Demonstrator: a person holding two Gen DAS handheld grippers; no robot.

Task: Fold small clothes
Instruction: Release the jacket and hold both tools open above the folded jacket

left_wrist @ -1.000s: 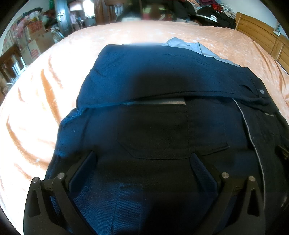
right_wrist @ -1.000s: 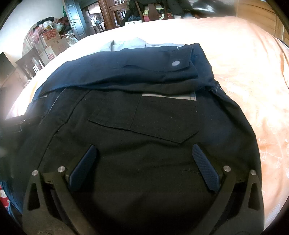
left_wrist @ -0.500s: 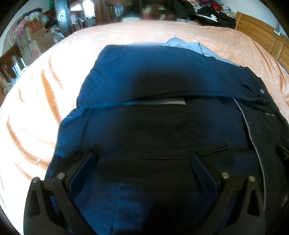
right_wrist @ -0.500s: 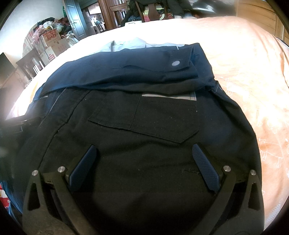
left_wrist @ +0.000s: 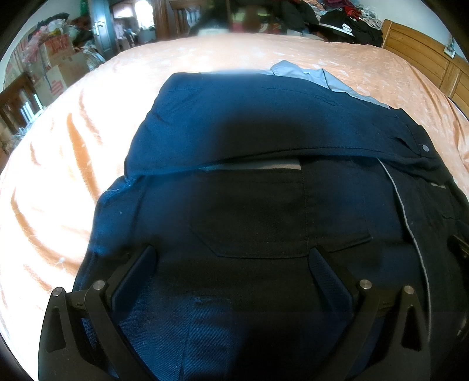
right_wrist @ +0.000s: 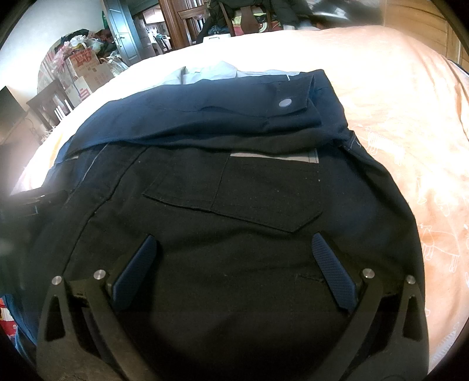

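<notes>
Both the left gripper [left_wrist: 231,263] and right gripper [right_wrist: 234,252] hover with jaws spread wide, gripping nothing, over the dark navy garment [left_wrist: 263,205] lying partly folded on the peach bed [left_wrist: 58,152]; a pale blue shirt [left_wrist: 304,73], perhaps, peeks out beyond it

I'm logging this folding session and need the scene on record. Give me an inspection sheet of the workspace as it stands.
Surface: bed with orange sheet, wrinkled at the left.
Job's things: dark blue garment spread flat, far part folded toward the camera, chest pocket and snap button showing; pale blue shirt lies partly under its far edge.
Clutter: nothing seen on the sheet.
Grippers: left gripper open over the garment; right gripper open over the garment.
Cables: nothing seen.
Surroundings: cardboard boxes, wooden headboard, clothes pile.
</notes>
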